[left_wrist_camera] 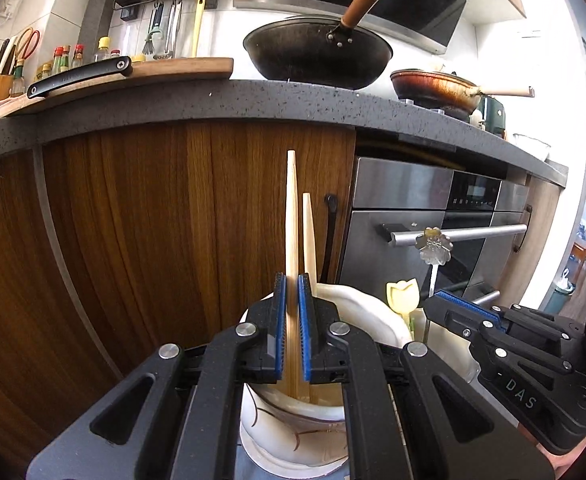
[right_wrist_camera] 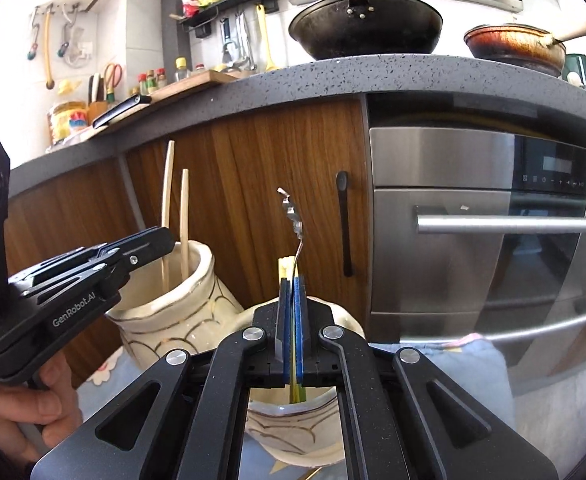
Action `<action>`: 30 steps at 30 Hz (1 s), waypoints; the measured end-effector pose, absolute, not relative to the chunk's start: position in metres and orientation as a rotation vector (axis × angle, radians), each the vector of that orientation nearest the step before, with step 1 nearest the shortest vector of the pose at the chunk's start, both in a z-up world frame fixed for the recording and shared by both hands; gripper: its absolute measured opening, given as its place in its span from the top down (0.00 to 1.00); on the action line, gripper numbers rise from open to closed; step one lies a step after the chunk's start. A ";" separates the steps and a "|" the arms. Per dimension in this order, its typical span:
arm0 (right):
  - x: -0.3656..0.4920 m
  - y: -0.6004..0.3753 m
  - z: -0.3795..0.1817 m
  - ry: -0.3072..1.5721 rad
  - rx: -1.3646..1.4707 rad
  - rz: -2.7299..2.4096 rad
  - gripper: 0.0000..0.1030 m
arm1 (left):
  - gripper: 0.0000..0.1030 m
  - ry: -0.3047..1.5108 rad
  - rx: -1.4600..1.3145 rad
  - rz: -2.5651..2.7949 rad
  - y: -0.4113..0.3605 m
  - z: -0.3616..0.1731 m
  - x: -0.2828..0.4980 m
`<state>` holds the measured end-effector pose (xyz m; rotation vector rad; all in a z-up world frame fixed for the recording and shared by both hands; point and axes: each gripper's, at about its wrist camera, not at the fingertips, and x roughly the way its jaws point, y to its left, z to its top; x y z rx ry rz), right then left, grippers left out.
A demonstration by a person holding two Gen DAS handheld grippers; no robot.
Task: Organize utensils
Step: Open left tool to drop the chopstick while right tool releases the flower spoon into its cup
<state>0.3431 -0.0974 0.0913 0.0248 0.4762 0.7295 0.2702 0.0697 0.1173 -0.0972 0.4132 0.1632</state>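
My left gripper [left_wrist_camera: 291, 284] is shut on a pale wooden chopstick [left_wrist_camera: 291, 216] that stands upright in a cream ceramic jar [left_wrist_camera: 293, 420]. A second chopstick [left_wrist_camera: 308, 236] leans beside it in the same jar. My right gripper [right_wrist_camera: 291, 286] is shut on the thin stem of a metal flower-ended spoon [right_wrist_camera: 293, 216], which stands in a second cream jar [right_wrist_camera: 293, 428]. A yellow tulip-shaped utensil [left_wrist_camera: 403, 298] stands in that second jar too. The left gripper and the chopstick jar [right_wrist_camera: 197, 304] show at the left in the right wrist view.
Wooden cabinet doors [left_wrist_camera: 153, 220] with a black handle [right_wrist_camera: 344, 224] stand just behind the jars. A steel oven [right_wrist_camera: 493, 220] is to the right. Above, a grey counter [left_wrist_camera: 253, 100] carries a cutting board, knife, black wok [left_wrist_camera: 317, 56] and pan. A blue cloth [right_wrist_camera: 465, 364] lies under the jars.
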 end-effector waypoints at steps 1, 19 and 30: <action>0.343 -0.098 0.091 0.478 0.024 0.730 0.97 | 0.94 0.414 -0.096 0.165 0.070 0.117 0.270; 0.340 -0.113 0.099 0.464 0.056 0.720 0.88 | 0.64 0.373 -0.097 0.146 0.071 0.129 0.261; 0.332 -0.121 0.107 0.442 0.073 0.722 0.87 | 0.80 0.351 -0.116 0.103 0.080 0.144 0.254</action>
